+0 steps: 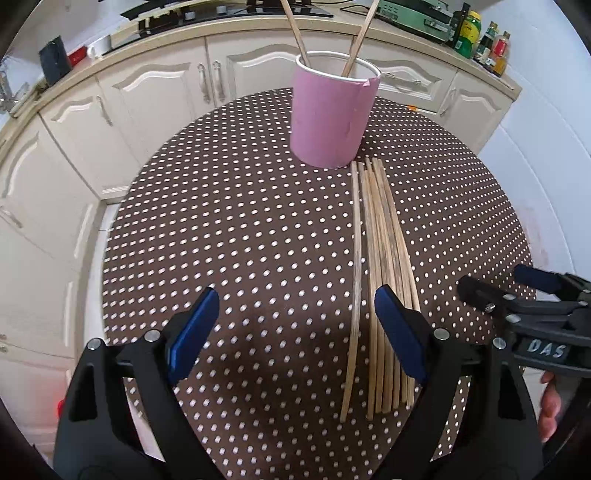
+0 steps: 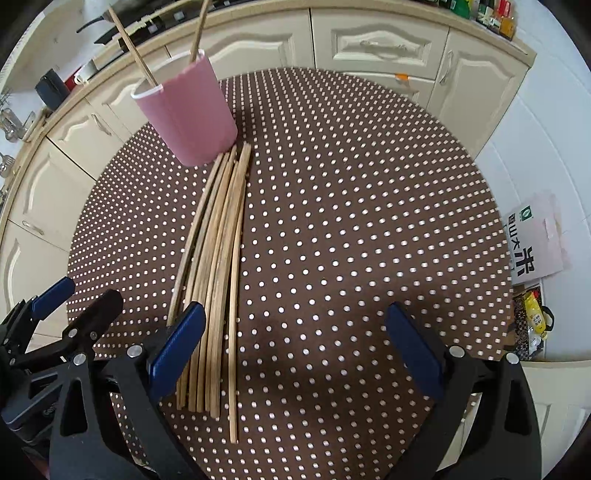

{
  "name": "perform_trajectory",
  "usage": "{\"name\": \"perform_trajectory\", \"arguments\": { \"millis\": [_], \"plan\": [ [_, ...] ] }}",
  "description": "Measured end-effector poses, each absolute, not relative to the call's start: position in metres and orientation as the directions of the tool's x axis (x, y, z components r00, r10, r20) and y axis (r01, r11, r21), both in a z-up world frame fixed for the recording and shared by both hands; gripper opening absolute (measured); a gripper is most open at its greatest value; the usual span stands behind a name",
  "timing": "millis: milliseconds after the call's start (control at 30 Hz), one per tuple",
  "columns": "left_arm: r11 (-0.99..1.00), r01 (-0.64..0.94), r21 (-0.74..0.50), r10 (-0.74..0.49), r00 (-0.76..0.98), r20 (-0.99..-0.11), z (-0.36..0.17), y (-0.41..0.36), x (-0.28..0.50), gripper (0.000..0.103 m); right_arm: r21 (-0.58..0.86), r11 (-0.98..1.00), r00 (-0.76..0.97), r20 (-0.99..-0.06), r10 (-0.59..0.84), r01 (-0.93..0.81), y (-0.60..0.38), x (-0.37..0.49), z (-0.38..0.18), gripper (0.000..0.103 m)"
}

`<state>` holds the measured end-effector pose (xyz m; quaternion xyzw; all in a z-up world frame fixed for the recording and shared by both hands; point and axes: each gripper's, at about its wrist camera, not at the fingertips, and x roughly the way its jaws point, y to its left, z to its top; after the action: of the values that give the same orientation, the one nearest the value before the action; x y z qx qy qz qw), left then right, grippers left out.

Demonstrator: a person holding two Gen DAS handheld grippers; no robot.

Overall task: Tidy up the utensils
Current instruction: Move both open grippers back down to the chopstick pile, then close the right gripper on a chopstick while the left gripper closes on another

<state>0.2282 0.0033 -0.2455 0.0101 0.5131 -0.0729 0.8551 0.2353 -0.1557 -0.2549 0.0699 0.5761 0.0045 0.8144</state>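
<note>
Several wooden chopsticks (image 1: 386, 258) lie side by side on the round brown polka-dot table (image 1: 240, 221), their far tips touching a pink cup (image 1: 332, 118). Two chopsticks (image 1: 295, 33) stand in that cup. One chopstick (image 1: 356, 277) lies slightly apart on the bundle's left. My left gripper (image 1: 295, 332) hovers open above the near ends, its right finger over the bundle. In the right wrist view, my right gripper (image 2: 295, 350) is open too, its left finger over the chopsticks (image 2: 218, 258) near the cup (image 2: 188, 110). Each gripper shows in the other's view: right (image 1: 495, 280), left (image 2: 90, 291).
Cream kitchen cabinets (image 1: 155, 92) wrap around behind the table. Bottles (image 1: 476, 33) stand on the counter at the back right. A printed rice bag (image 2: 535, 240) and a patterned bag with yellow packets (image 2: 532, 325) lie on the floor to the table's right.
</note>
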Motion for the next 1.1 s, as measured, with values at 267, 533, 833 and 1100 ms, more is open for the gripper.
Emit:
{"name": "perform_trajectory", "arguments": {
  "millis": [267,533,833,1100],
  "plan": [
    [0.991,0.122,-0.052,-0.098,0.403,-0.91,-0.27,0.008,0.251,0.085,0.095,0.994,0.295,-0.952,0.077,0.05,-0.148,0.25,-0.282,0.094],
    [0.987,0.152,-0.048,-0.102,0.369,-0.924,-0.28,0.004,0.26,0.085,0.071,0.996,0.23,-0.972,0.057,0.053,-0.146,0.258,-0.301,0.094],
    [0.985,0.174,-0.022,-0.08,0.332,-0.94,-0.277,-0.004,0.274,0.085,0.005,1.0,0.218,-0.976,0.003,0.009,-0.129,0.266,-0.305,0.078],
    [0.986,0.162,-0.045,-0.09,0.288,-0.953,-0.277,-0.011,0.295,0.084,0.018,0.994,0.233,-0.972,0.043,-0.107,-0.105,0.272,-0.297,0.024]
  ]
}}
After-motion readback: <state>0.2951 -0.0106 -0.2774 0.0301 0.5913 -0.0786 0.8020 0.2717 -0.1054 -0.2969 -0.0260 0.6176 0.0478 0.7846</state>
